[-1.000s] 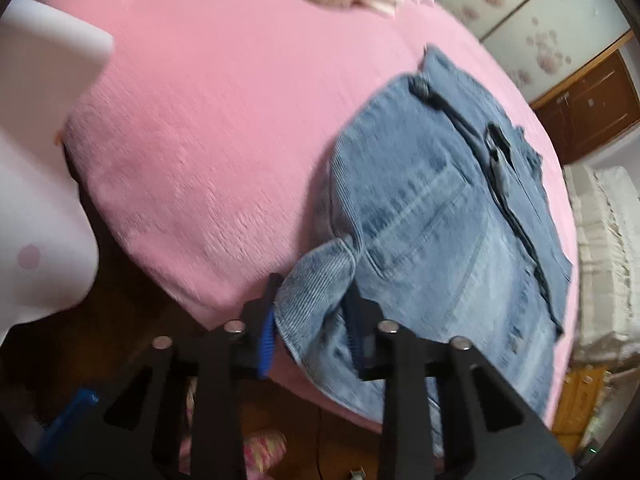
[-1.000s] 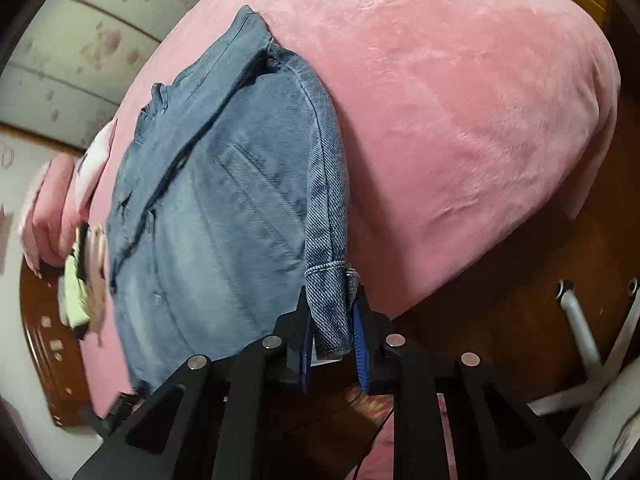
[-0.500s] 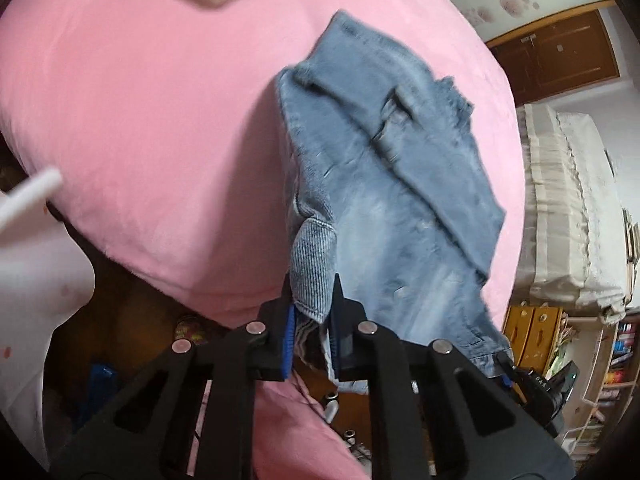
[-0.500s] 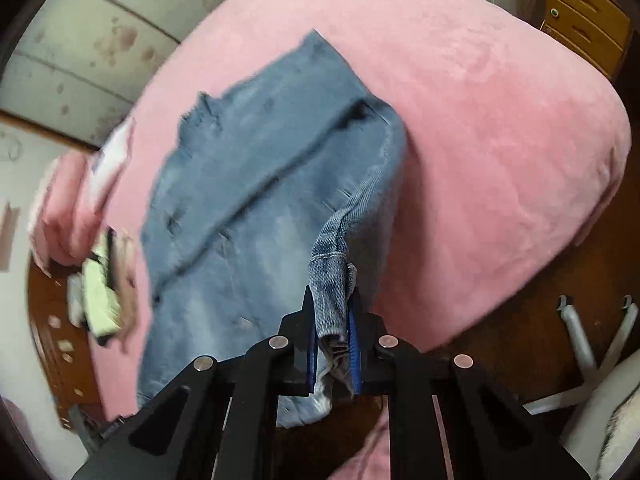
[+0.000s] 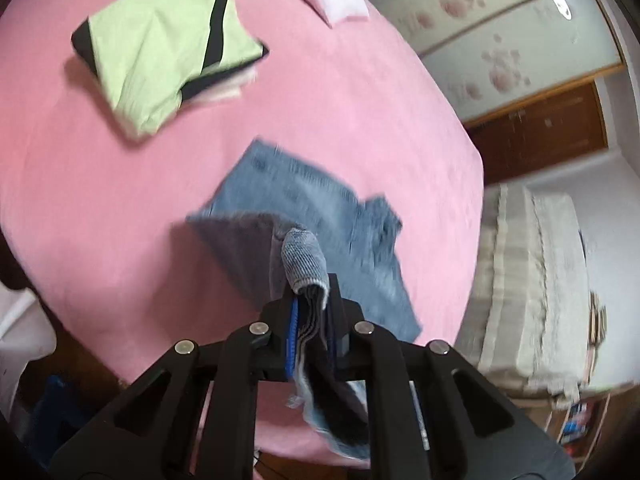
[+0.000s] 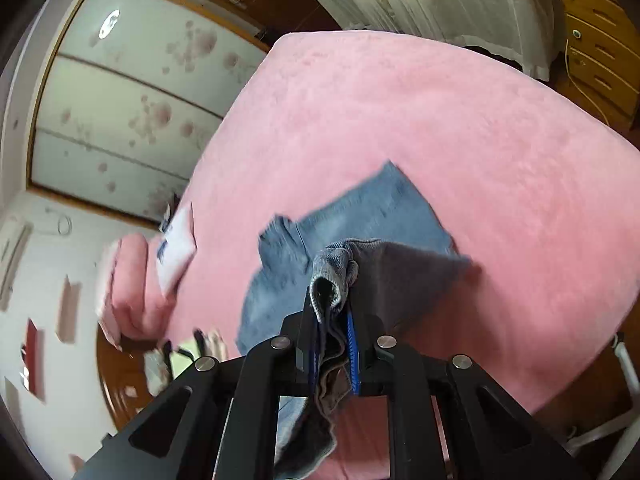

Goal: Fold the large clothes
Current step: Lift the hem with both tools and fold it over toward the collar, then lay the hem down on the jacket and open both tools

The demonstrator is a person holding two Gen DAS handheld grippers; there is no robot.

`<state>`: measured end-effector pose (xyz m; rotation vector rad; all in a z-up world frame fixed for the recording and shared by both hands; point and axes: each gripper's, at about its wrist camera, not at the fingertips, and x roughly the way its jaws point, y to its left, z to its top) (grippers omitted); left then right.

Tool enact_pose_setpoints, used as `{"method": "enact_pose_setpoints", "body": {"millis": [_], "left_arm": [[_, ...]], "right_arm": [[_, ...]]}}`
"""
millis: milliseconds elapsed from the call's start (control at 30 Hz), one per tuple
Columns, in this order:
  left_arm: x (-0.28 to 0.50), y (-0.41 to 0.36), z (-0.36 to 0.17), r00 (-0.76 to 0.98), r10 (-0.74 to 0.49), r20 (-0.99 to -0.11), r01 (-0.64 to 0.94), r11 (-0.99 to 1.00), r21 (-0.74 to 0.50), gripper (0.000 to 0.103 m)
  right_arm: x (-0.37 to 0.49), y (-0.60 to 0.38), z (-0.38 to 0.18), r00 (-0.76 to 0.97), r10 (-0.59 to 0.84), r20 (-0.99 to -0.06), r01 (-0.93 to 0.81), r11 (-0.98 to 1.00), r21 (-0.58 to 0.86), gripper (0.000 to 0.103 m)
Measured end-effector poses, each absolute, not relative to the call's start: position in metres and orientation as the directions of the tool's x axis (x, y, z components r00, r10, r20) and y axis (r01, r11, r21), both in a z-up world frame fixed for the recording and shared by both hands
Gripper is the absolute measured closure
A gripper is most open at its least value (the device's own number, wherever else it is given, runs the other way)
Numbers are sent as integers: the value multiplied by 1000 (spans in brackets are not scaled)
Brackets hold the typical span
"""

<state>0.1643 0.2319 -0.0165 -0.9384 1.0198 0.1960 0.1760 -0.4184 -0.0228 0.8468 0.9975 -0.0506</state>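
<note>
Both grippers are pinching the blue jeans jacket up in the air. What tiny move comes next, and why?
Probably carry both pinched corners forward and lower them onto the far part of the denim jacket. The left gripper and right gripper each clamp a raised edge, while the rest lies flat on the pink blanket, so the fold looks half made.

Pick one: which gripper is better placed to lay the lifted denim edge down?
Neither: left gripper and right gripper are both shut on the denim jacket's lifted edge above the pink bed; they likely lower it together.
</note>
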Motion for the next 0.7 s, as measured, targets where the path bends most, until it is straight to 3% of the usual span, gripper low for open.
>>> {"method": "enact_pose_setpoints", "body": {"millis": [233,467,600,667,700], "left_arm": [[284,224,-37,511,-244,-824,-544,650,-531,95],[397,229,-122,326,-243,-914,-656,638,-404,91],[418,235,-141,344,-322,-882,-672,571,-471,88],[420,236,-135,352,-281,-893,-650,613,-449,77],[421,237,-131,336,-255,-907,-632,653,-417,62]], "right_arm": [[305,-435,-38,503,347,-792,432,693,578,92],[418,-436,-63,510,229,-829,416,778,471,96],[457,-430,-59,463,163,-871,367,859,356,96],[464,-424,-62,424,172,-889,323,889,326,96],[465,-422,-65,403,177,-898,305,899,314,96]]}}
